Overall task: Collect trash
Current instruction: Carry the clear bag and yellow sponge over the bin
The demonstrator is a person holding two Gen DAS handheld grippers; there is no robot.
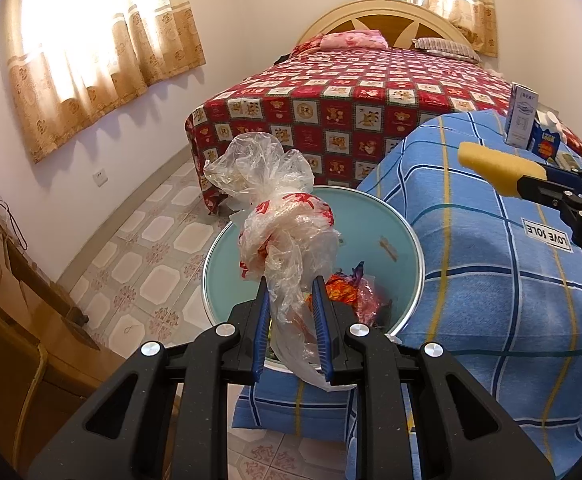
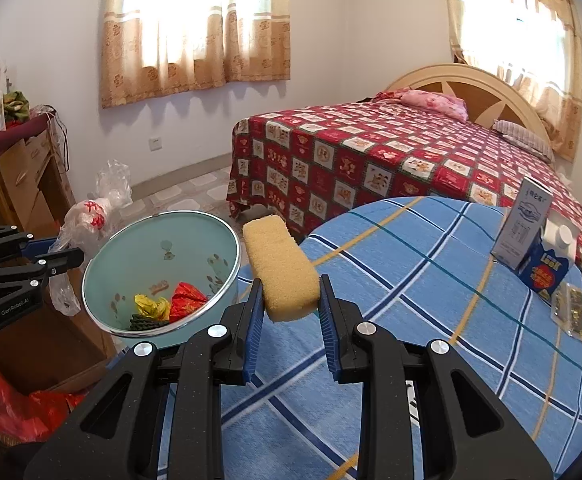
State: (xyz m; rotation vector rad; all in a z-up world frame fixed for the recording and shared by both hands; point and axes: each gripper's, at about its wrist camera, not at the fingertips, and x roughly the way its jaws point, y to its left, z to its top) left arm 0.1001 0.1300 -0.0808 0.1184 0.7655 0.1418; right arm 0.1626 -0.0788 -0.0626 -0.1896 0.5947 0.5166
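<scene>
Clearly the teal bin (image 2: 159,248) stands at the left edge of the blue checked table (image 2: 431,280), its mouth open and wrappers at the bottom. Nearer to it, the left gripper (image 1: 291,300) pinches a crumpled plastic bag (image 1: 279,216) just above its rim. Right of the bin, the right gripper (image 2: 289,308) clamps a yellow sponge (image 2: 281,264) whose long axis points away over the table edge.

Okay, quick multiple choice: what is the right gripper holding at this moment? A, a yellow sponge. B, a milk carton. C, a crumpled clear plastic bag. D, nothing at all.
A: in the right wrist view the right gripper has its jaws closed on the yellow sponge over the blue checked cloth, while the plastic bag is in the left gripper above the bin.
</scene>
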